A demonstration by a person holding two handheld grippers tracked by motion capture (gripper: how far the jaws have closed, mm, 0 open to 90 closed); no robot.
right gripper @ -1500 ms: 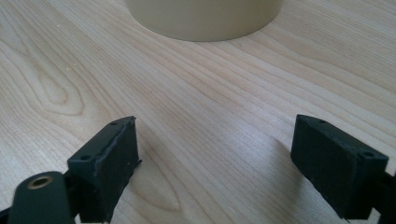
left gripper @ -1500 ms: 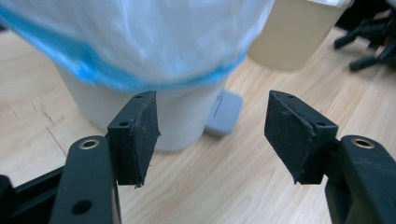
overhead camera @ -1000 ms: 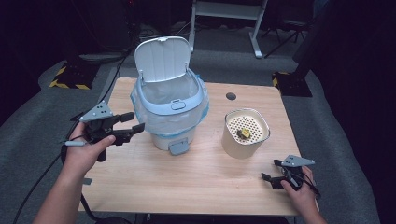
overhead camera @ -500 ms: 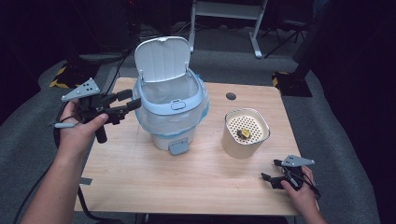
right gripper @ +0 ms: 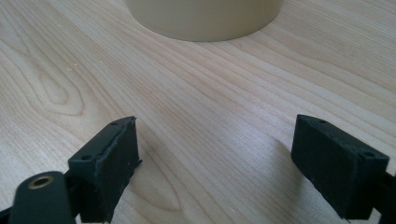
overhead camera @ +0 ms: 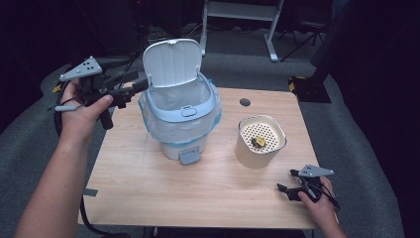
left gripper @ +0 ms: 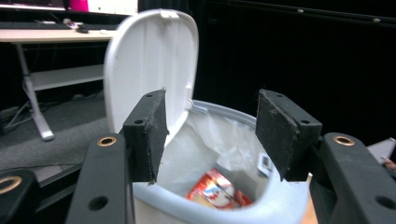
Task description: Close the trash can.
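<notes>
Pale-blue bin (overhead camera: 181,116), lid (overhead camera: 172,63) upright, bag-lined, perhaps a wrapper inside; both grippers' fingers wide, empty.

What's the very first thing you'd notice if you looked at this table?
The pale blue bin in the middle of the wooden table, its white lid standing open and a red packet lying inside its bag. The left gripper hangs open beside the bin's rim. To the bin's right stands a cream canister with a holed top, and the right gripper rests open near the table's front edge.

overhead forward view; two close claw-mounted views
</notes>
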